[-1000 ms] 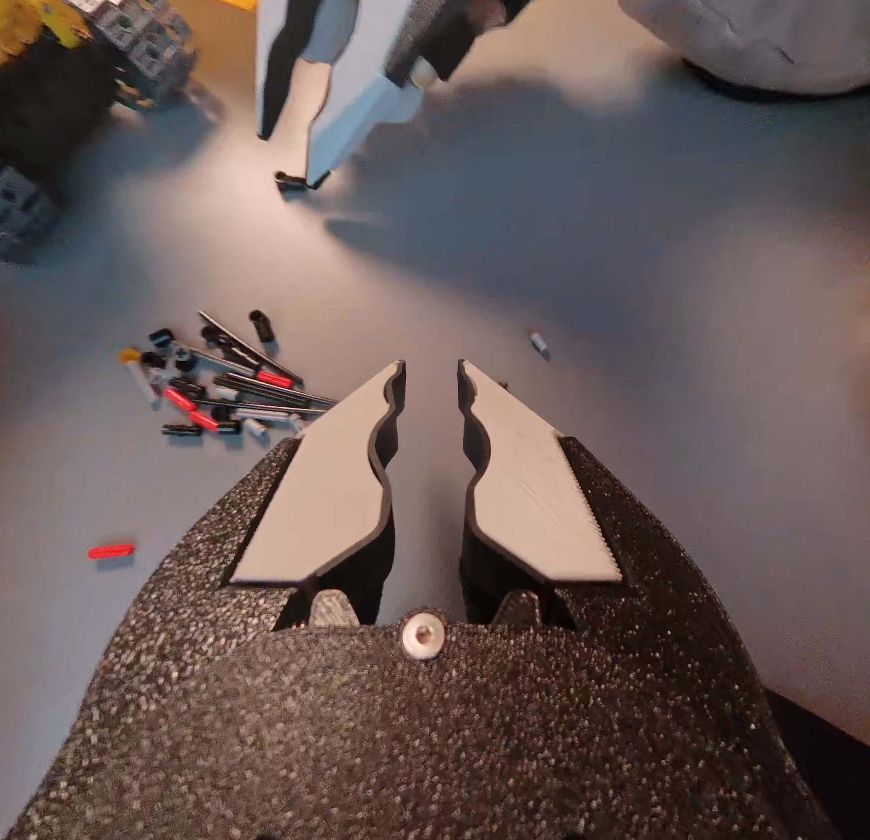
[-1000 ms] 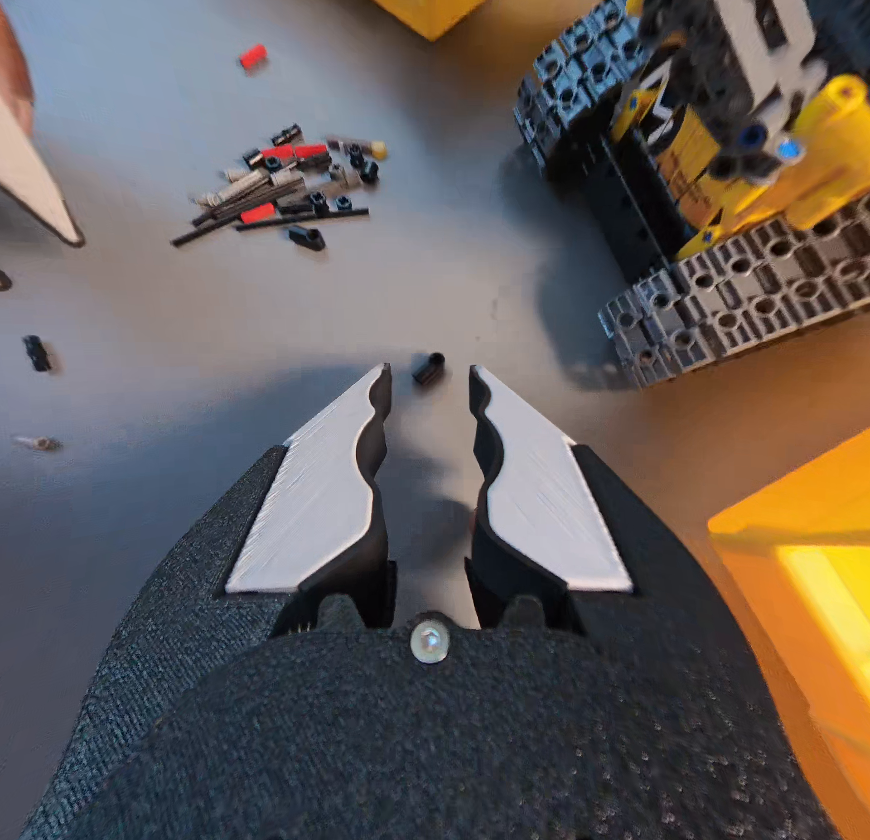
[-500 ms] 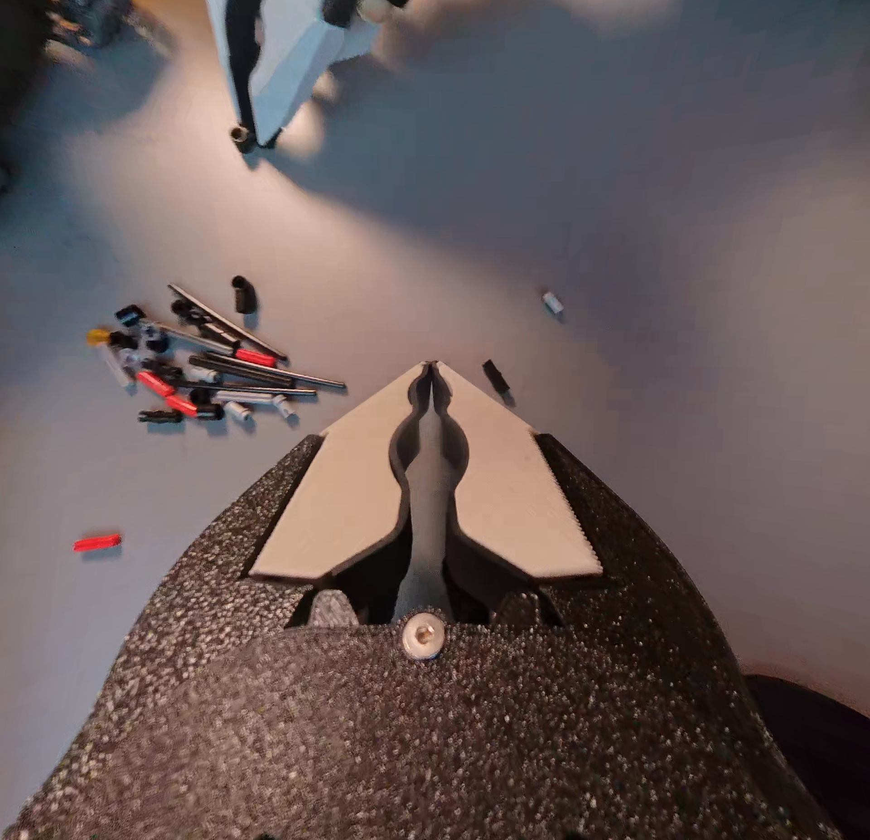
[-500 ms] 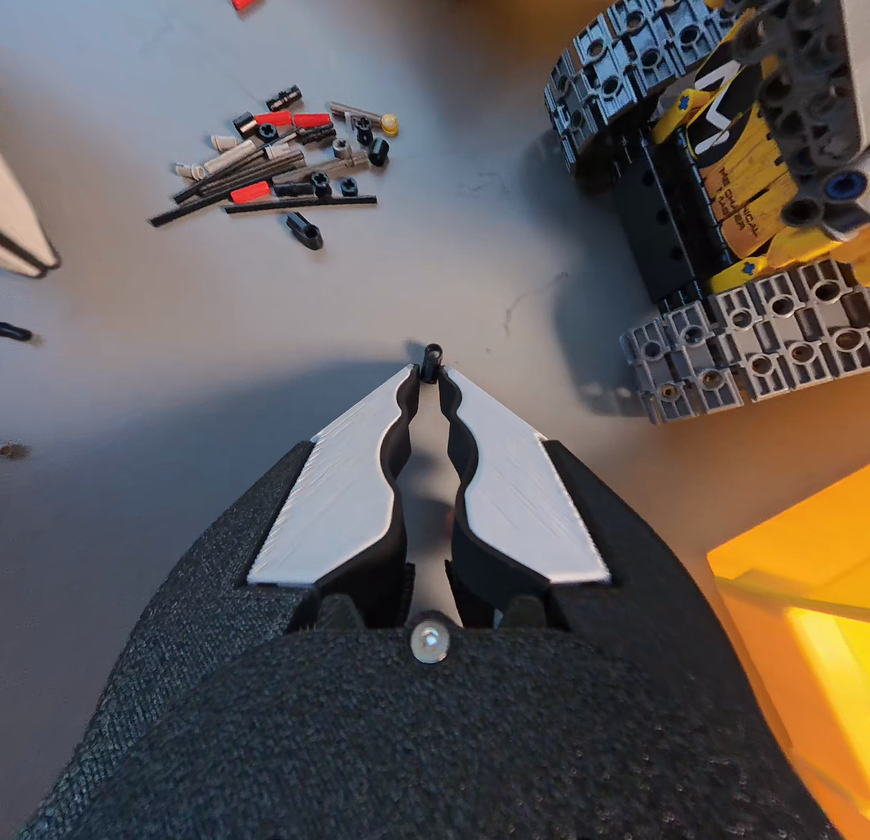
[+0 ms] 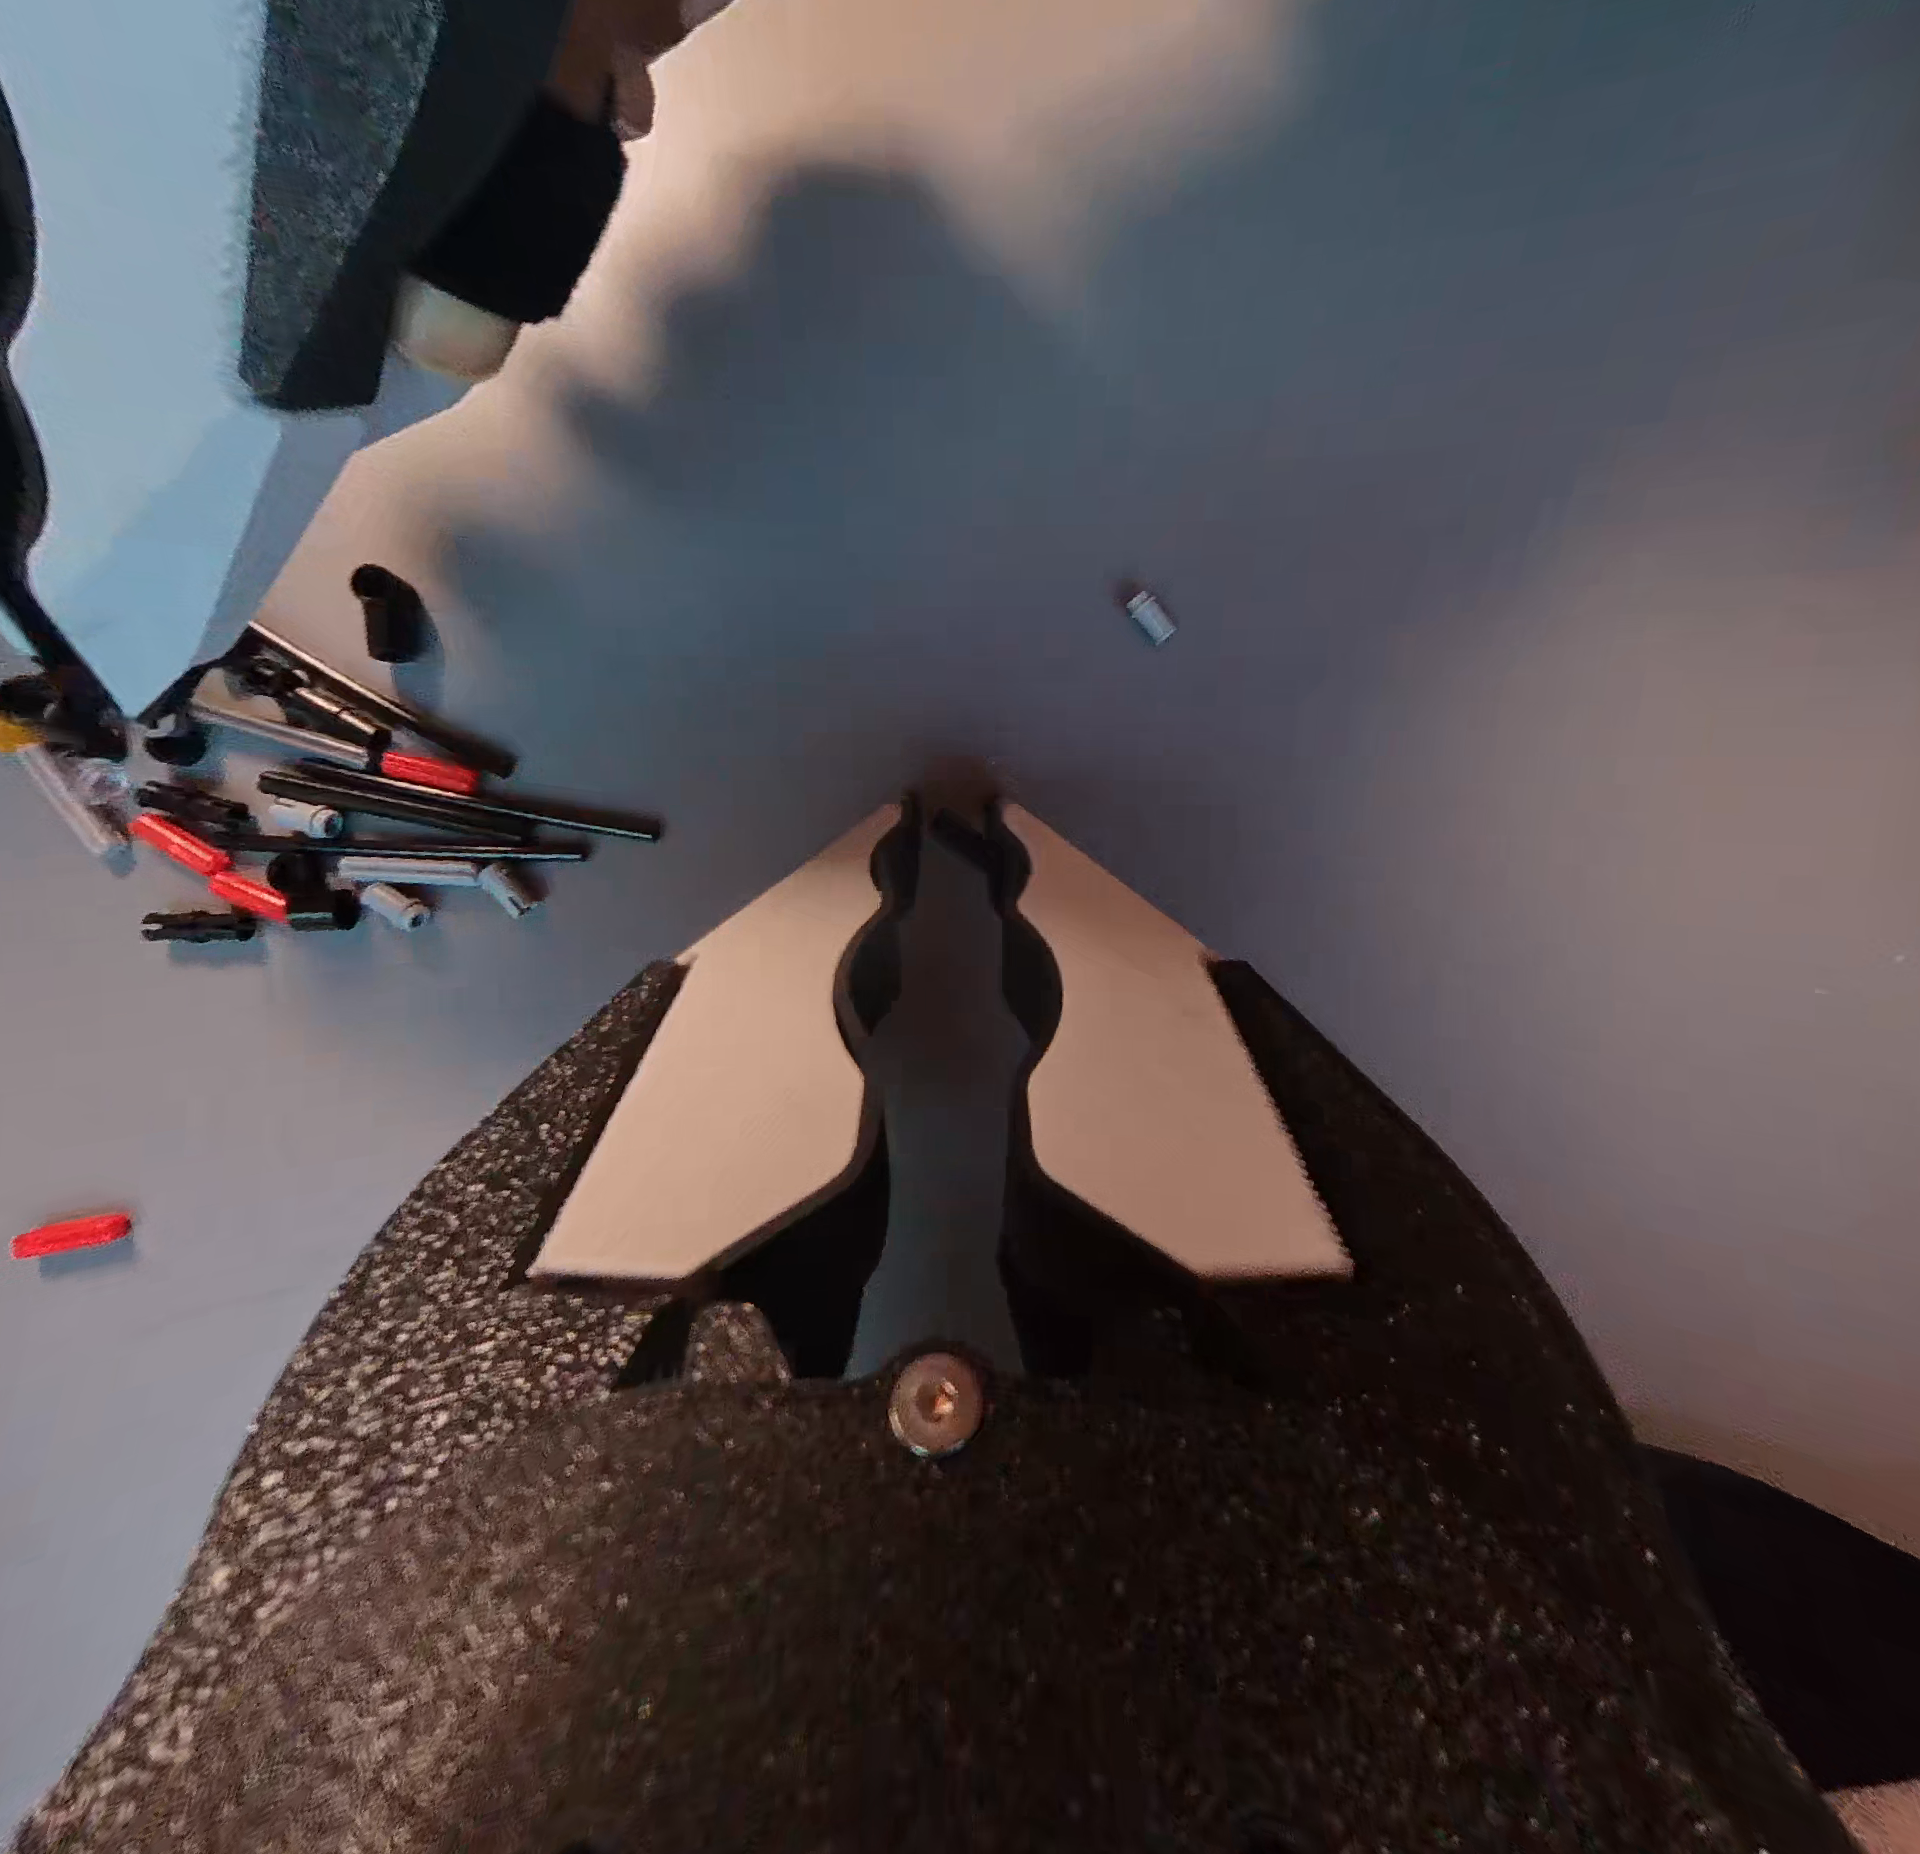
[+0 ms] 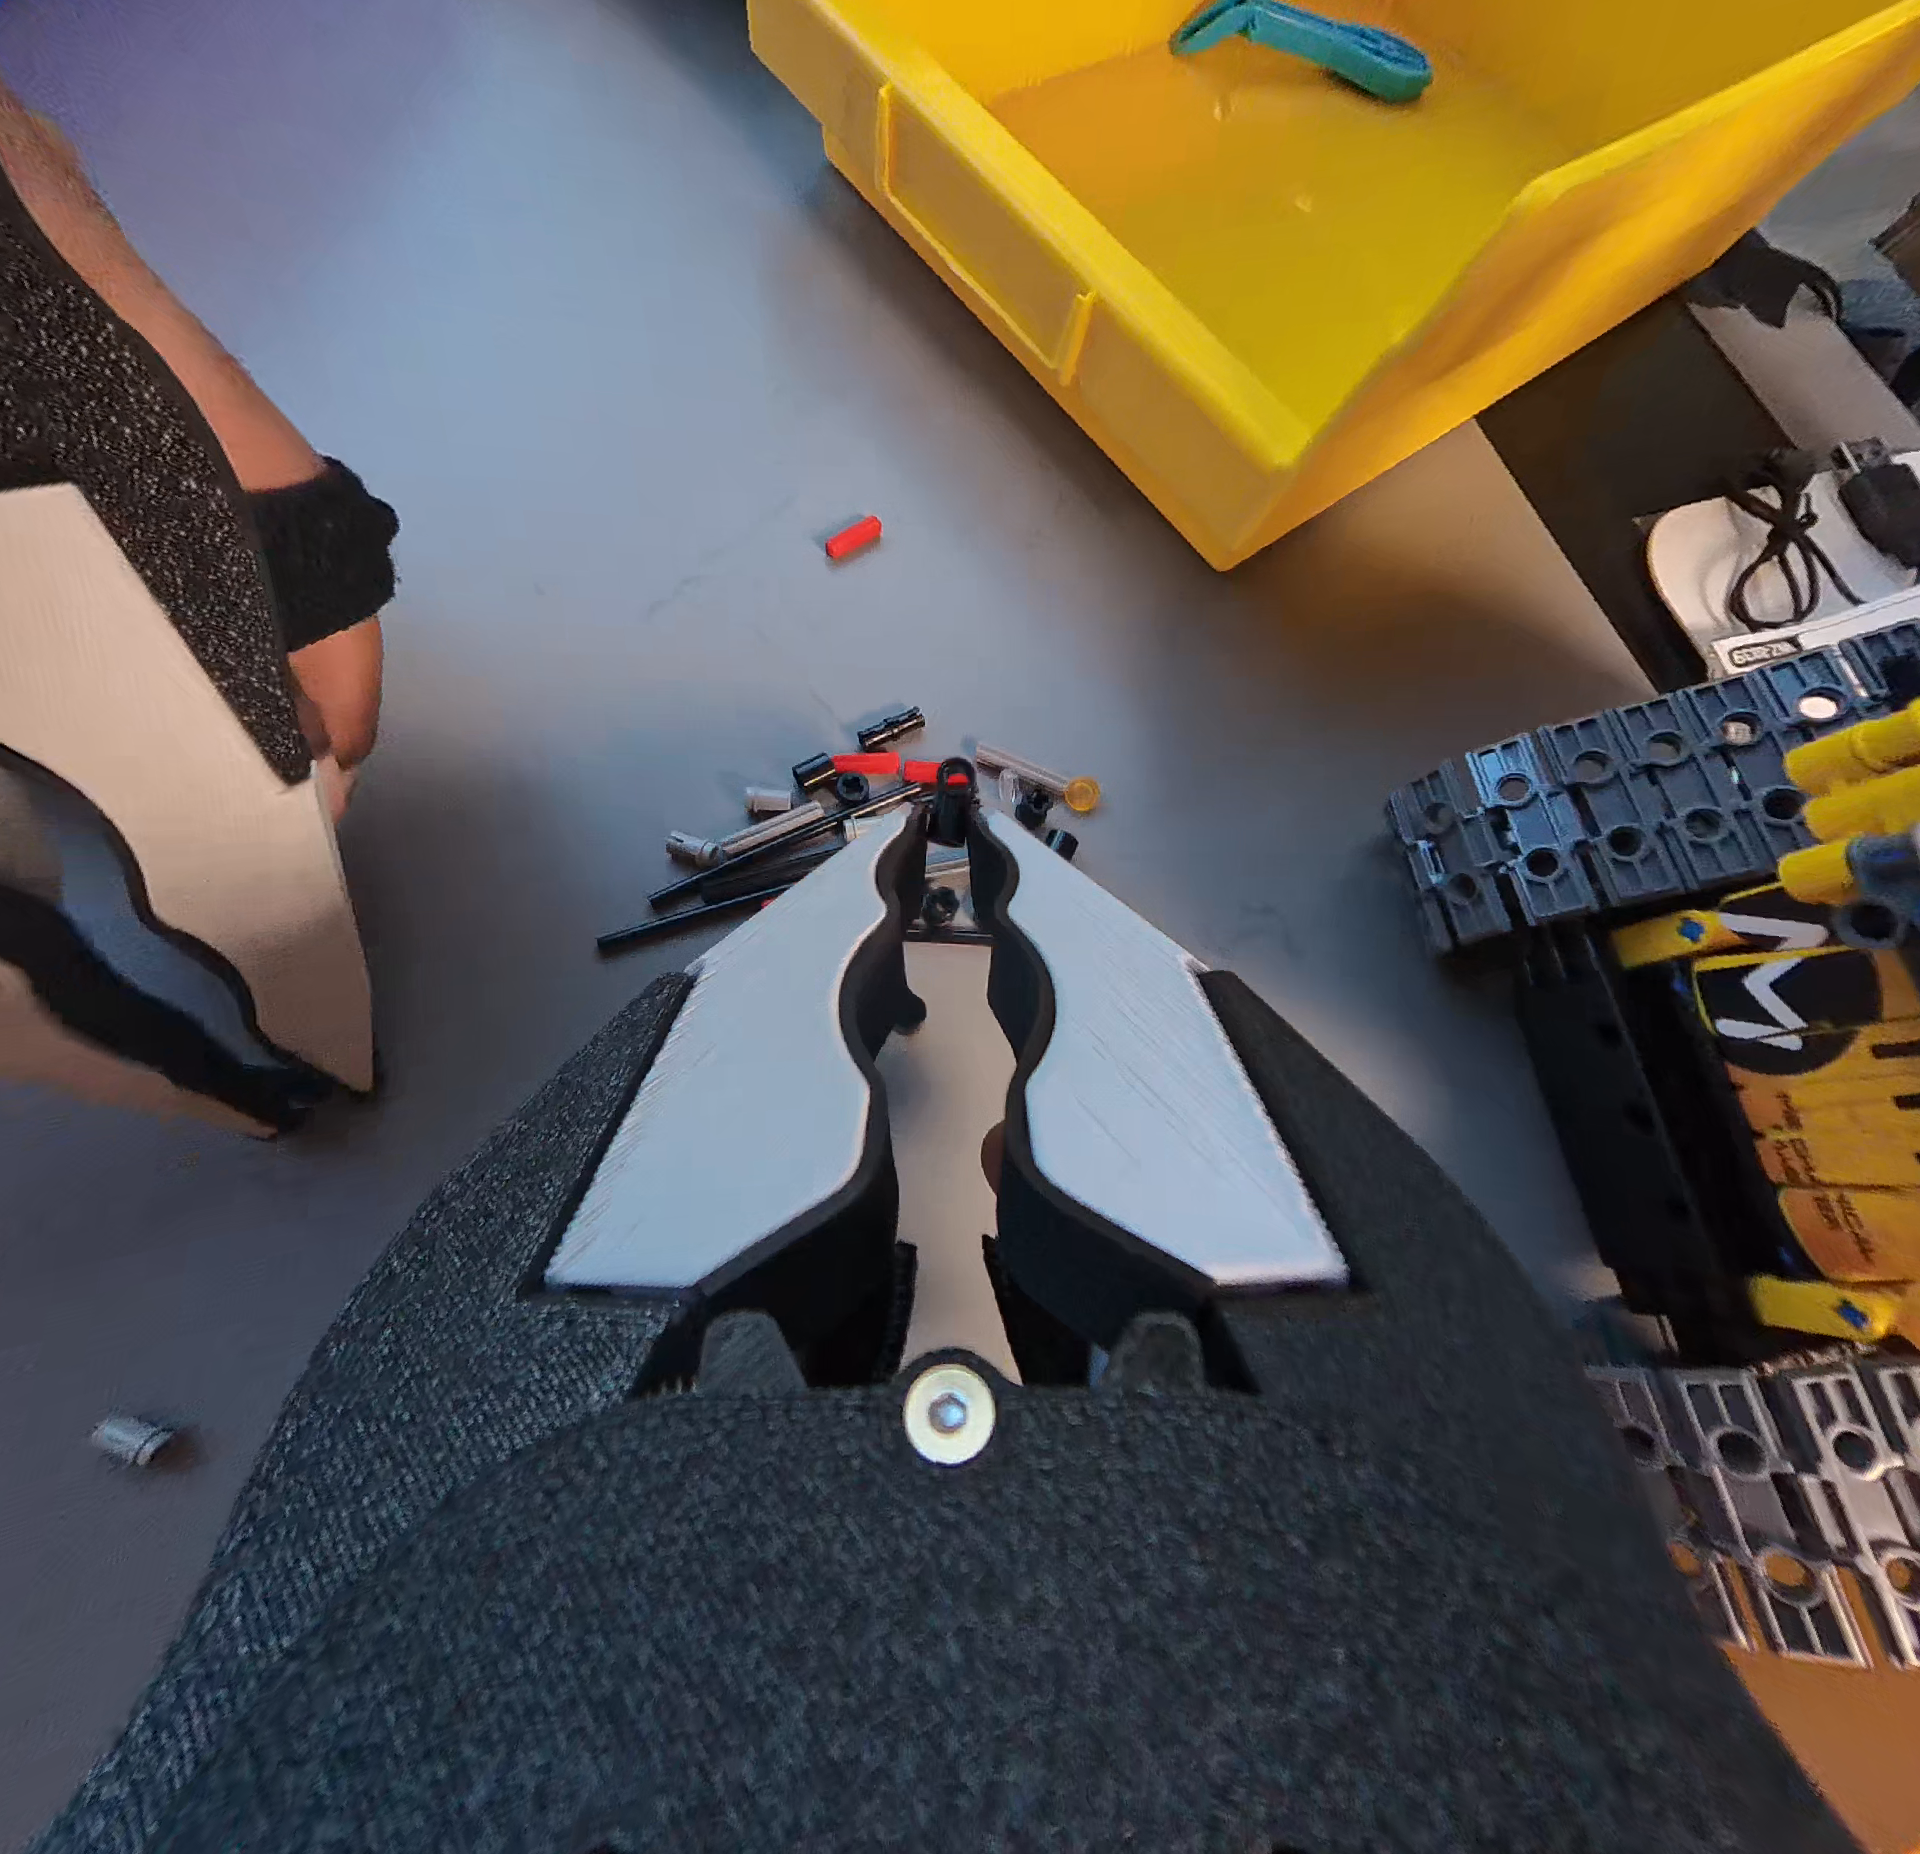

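Note:
My left gripper (image 5: 954, 815) is low over the grey table (image 5: 1403, 921), shut on a small black pin (image 5: 958, 834) at its tips. It also shows at the left of the right wrist view (image 6: 348, 1072), tips on the table. My right gripper (image 6: 945, 817) is shut on a small black connector (image 6: 951, 802) and holds it above a pile of small black, red and grey pins and axles (image 6: 790, 838). The pile lies left of my left gripper (image 5: 343, 828). The right gripper's fingers (image 5: 135, 350) hang over the pile at the top left.
A yellow bin (image 6: 987, 215) holding a teal piece (image 6: 1299, 43) stands beyond the pile. A yellow and black tracked brick vehicle (image 6: 1662, 869) stands at the right. A loose red pin (image 6: 853, 537) and a grey pin (image 5: 1150, 615) lie apart from the pile. Spacing between my two grippers at the tips: around 12 cm.
Both grippers went from open to shut. The right one closed on the black connector, lifted it and moved over the pile. The left one shifted right onto the black pin.

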`<state>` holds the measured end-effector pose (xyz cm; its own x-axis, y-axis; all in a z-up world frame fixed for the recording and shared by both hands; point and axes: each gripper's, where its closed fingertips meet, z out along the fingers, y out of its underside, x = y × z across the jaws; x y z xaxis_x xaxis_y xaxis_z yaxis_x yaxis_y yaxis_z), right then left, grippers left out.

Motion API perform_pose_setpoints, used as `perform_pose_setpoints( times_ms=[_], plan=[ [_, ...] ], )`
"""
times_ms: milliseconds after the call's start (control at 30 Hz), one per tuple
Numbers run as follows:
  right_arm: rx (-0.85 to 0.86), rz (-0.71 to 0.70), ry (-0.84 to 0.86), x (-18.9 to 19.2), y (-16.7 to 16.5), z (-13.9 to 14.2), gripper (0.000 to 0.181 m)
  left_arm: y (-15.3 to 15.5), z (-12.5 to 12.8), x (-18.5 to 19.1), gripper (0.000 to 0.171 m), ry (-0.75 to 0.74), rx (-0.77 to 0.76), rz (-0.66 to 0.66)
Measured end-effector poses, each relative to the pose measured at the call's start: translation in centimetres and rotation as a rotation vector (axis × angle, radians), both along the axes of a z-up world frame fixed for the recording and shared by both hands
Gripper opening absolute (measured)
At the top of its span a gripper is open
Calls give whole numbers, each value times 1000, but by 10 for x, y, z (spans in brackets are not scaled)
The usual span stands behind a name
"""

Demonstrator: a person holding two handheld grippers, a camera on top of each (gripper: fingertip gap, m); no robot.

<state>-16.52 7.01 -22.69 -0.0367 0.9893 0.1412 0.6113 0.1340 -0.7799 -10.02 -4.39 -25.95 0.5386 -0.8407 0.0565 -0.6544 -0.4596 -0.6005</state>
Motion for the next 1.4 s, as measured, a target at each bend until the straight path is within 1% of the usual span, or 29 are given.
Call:
perform_pose_setpoints(
  times_ms=[33, 167, 300, 400, 433, 500, 567, 600, 667, 733, 867, 933, 1000, 1033, 1167, 1267, 1333, 1400],
  plan=[
    [2, -4, 5, 2, 1, 1, 8, 3, 0, -3, 3, 23, 24, 8],
    [5, -43, 27, 26, 13, 10, 8, 9, 0, -10, 0, 42, 60, 24],
    [-29, -74, 56, 59, 20, 19, 8, 36, 15, -20, 0, -33, 157, 120],
    [-76, -87, 74, 81, 15, 20, 8, 58, 17, -30, 0, -15, 219, 182],
    [-85, -92, 79, 87, 13, 19, 8, 61, 20, -31, 0, -19, 225, 189],
    [-97, -103, 90, 100, 9, 18, 8, 51, 28, -24, 1, -47, 179, 153],
    [-113, -112, 97, 113, 5, 17, 8, 25, 35, -10, 24, -106, 80, 79],
    [-121, -114, 98, 119, 2, 16, 8, 11, 38, -2, 28, -126, 53, 33],
    [-133, -120, 100, 132, -3, 16, 8, -11, 34, 6, 29, -110, 35, -40],
    [-153, -127, 106, 143, -9, 15, 8, -22, 25, 10, 29, -79, 20, -58],
    [-170, -156, 118, 161, -15, 13, 8, -20, 9, 16, 24, -21, 75, -53],
    [-175, -174, 131, 167, -15, 14, 8, -17, 0, 14, 14, 30, 87, -42],
    [-182, -185, 148, 171, -15, 17, 8, -13, 0, 12, 4, 38, 99, -25],
    [-182, -189, 157, 172, -14, 18, 8, -13, -1, 10, 4, 52, 102, -23],
    [-174, -184, 190, 172, -13, 23, 8, -12, 0, 9, 3, 26, 88, -15],
    [-151, -152, 242, 170, -14, 30, 8, 3, 6, 2, 3, 11, 136, 28],
    [-123, -120, 288, 169, -16, 36, 8, 26, 18, -4, 3, -9, 208, 89],
    [-94, -98, 316, 168, -18, 39, 8, 53, 22, -19, 3, 10, 254, 166]
  ],
)
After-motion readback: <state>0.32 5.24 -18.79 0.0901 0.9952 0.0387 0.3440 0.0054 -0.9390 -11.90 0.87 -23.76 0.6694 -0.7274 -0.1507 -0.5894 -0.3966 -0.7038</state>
